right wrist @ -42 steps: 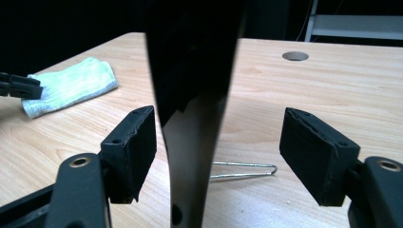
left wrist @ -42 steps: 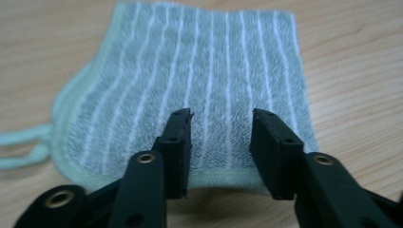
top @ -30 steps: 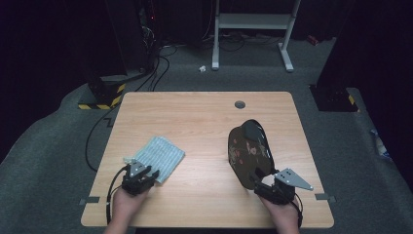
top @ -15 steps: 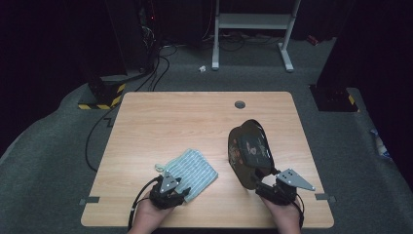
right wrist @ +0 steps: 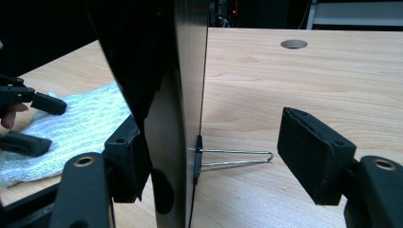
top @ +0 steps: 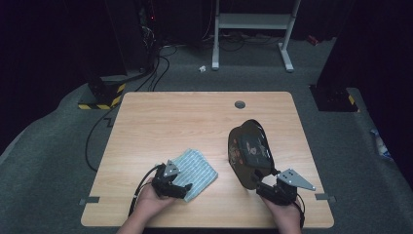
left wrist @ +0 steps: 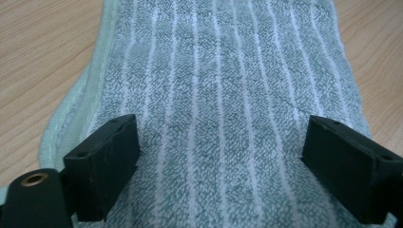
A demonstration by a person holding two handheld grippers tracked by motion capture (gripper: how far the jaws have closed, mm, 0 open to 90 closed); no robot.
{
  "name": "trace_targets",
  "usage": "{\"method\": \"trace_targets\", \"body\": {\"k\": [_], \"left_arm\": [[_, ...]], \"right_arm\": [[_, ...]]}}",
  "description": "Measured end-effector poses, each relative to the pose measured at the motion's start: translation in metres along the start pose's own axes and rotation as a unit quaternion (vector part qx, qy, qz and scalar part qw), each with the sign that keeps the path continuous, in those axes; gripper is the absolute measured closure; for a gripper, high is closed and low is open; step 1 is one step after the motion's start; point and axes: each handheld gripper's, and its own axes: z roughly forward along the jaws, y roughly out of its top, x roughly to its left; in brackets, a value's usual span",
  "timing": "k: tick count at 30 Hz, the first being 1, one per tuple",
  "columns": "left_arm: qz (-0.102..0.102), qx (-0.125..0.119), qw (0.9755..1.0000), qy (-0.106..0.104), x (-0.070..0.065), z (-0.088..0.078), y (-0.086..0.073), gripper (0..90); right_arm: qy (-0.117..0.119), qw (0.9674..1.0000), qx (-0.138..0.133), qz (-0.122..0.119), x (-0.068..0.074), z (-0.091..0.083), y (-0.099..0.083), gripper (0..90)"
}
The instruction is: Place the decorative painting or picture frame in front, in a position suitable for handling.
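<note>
On the wooden bench (top: 195, 122) the striped towel (top: 195, 173) lies folded at about seven o'clock, just beside the dark oval board (top: 249, 153), which stands on edge at about five o'clock. The left gripper (top: 182, 191) sits over the towel's near edge; its fingers (left wrist: 102, 164) have just been opening and stand wide apart with the terry cloth spread beneath and between them, not pinched. From above, the right gripper (top: 265, 187) meets the board's lower rim. Its own view adds a thin wire stand (right wrist: 235, 158) at the board's back; one finger (right wrist: 316, 159) stands clear, and whether the other presses the board I cannot tell
</note>
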Motion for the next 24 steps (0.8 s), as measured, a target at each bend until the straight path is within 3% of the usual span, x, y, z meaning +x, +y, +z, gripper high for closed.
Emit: {"method": "trace_targets", "body": {"k": [5, 10, 15, 19, 24], "left_arm": [[-0.006, 0.01, 0.9999, 0.0, -0.0005, 0.0015, 0.002, 9.9], [0.002, 0.02, 0.9997, -0.013, 0.0011, 0.0044, 0.0033, 5.3], [0.006, 0.028, 0.9995, -0.011, 0.0009, 0.0057, 0.005, 5.6], [0.007, 0.019, 0.9997, -0.013, 0.0008, 0.0058, 0.0029, 6.2], [0.0, 0.017, 0.9998, -0.012, -0.0005, 0.0036, 0.0026, 12.9]], "right_arm": [[-0.001, 1.0, 0.001, 0.004, -0.0006, 0.0014, -0.0005, 30.1], [0.001, 1.0, 0.002, 0.009, -0.0003, 0.0022, -0.0007, 30.3], [0.003, 0.9999, 0.0, 0.011, -0.0006, 0.0022, 0.0, 30.4], [0.003, 0.9998, -0.002, 0.018, -0.0028, 0.0015, 0.0009, 30.5], [0.003, 0.9998, -0.008, 0.018, -0.0026, -0.0009, 0.0023, 30.5]]}}
